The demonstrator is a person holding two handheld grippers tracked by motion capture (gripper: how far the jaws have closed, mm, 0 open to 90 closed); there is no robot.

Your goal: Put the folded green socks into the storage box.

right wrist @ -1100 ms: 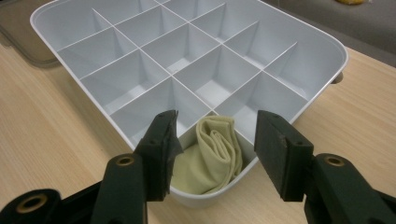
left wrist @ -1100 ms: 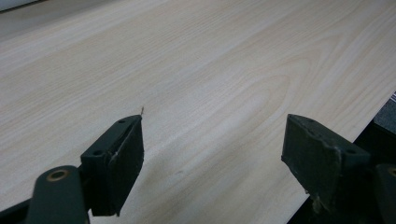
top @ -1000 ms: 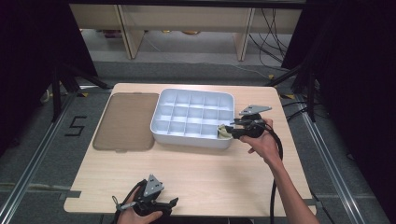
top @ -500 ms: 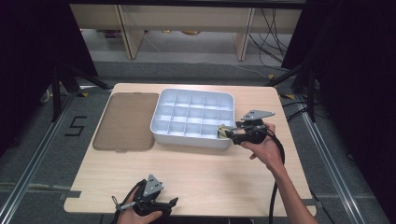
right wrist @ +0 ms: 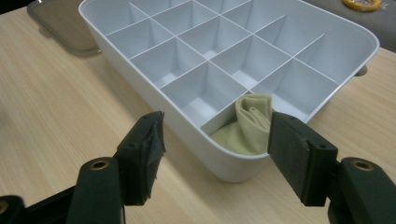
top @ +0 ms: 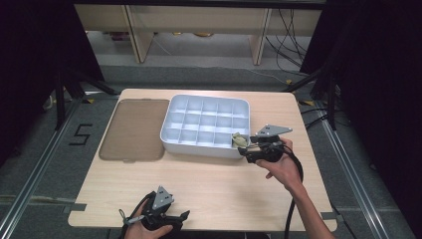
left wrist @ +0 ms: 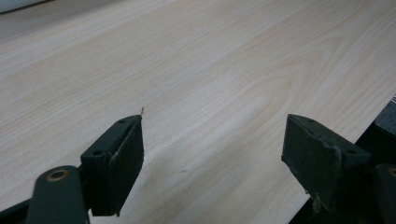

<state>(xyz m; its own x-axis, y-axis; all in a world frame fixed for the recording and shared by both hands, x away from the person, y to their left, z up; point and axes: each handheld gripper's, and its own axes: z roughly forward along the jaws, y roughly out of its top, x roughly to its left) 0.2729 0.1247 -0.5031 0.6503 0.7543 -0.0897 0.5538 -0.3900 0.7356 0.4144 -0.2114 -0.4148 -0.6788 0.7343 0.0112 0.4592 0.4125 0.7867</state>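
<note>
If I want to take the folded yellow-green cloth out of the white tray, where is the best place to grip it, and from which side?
Probably from above, on the upright fold of the cloth. It stands rolled in the corner compartment of the tray, its top rising about to the rim, while the walls block any sideways approach. The right gripper, jaws just opened and clear of the cloth, would need to tip downward, one jaw on each side of the fold.

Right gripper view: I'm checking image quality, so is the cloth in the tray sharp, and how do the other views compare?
Right gripper view: folded cloth and white tray sharp, evenly lit. Left gripper view: table soft, jaws casting a faint shadow. High view: tabletop bright, surroundings dark.
</note>
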